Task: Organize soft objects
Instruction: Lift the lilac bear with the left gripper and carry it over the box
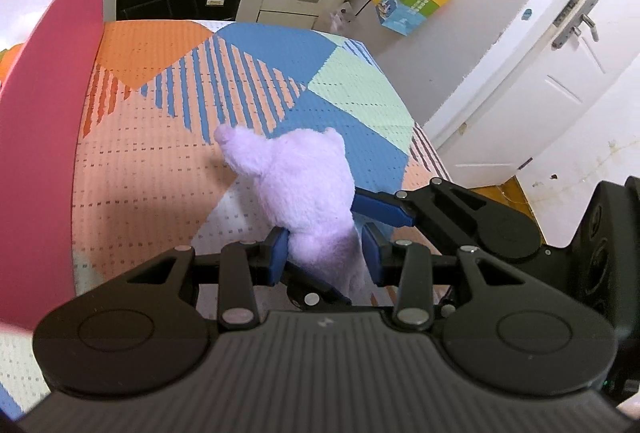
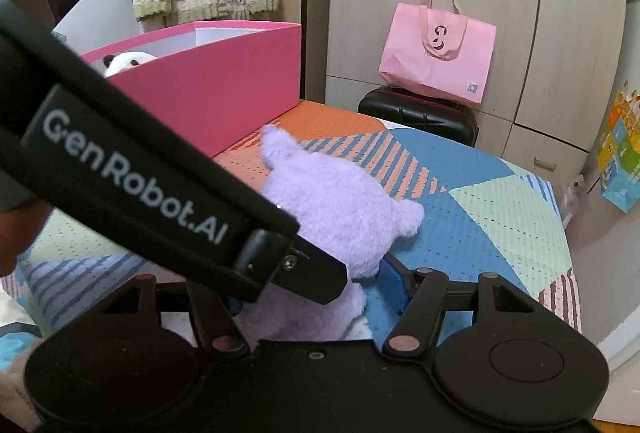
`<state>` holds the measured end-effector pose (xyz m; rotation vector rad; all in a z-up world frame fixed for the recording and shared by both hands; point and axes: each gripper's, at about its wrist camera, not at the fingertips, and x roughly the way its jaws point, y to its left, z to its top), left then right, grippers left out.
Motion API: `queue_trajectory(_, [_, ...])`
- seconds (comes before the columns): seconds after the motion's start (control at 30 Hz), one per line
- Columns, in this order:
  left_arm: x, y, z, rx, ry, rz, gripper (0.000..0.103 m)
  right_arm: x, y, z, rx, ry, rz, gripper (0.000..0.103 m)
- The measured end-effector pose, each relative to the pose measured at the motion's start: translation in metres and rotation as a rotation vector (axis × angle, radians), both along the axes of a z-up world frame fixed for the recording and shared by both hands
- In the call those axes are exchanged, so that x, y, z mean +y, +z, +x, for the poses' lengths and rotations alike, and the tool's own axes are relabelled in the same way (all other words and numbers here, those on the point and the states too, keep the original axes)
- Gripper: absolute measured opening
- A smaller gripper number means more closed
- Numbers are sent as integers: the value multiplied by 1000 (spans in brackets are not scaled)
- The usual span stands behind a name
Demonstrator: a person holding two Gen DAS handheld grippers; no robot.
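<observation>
Both grippers have hold of 1 lilac plush toy, which hangs above the patterned bedspread with its ears pointing away from the cameras. The left gripper has its jaws drawn narrow, blue pads pinching a thin lower part of the toy. The right gripper stands about half open around the toy's thicker body; its right blue pad lies against the fur, while its left pad is hidden behind the other tool's arm, so I judge it a grip on the toy rather than see it outright.

The pink box sits on the bed just beyond the toy, well within reach. A black-and-white plush panda already lies inside it, so at least 1 soft thing looks sorted. The lilac toy is not yet in; it needs carrying over the rim and letting go. No other loose plush shows on the bed.

Readable writing: "GenRobot.AI" in white on the black arm crossing the right wrist view. The pink tote bag on the black suitcase bears a dark logo, too small to read.
</observation>
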<state>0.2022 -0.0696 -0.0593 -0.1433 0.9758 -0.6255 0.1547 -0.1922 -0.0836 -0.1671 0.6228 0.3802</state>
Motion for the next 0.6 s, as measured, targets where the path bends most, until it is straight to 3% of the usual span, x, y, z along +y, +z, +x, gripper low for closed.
queue_trajectory(0.27, [11, 8, -32, 22, -42, -3, 38, 14, 13, -20, 32, -3, -41, 69])
queue_trajectory(0.6, [34, 26, -77, -7, -115, 6, 38, 37, 32, -60, 31, 46, -103, 68])
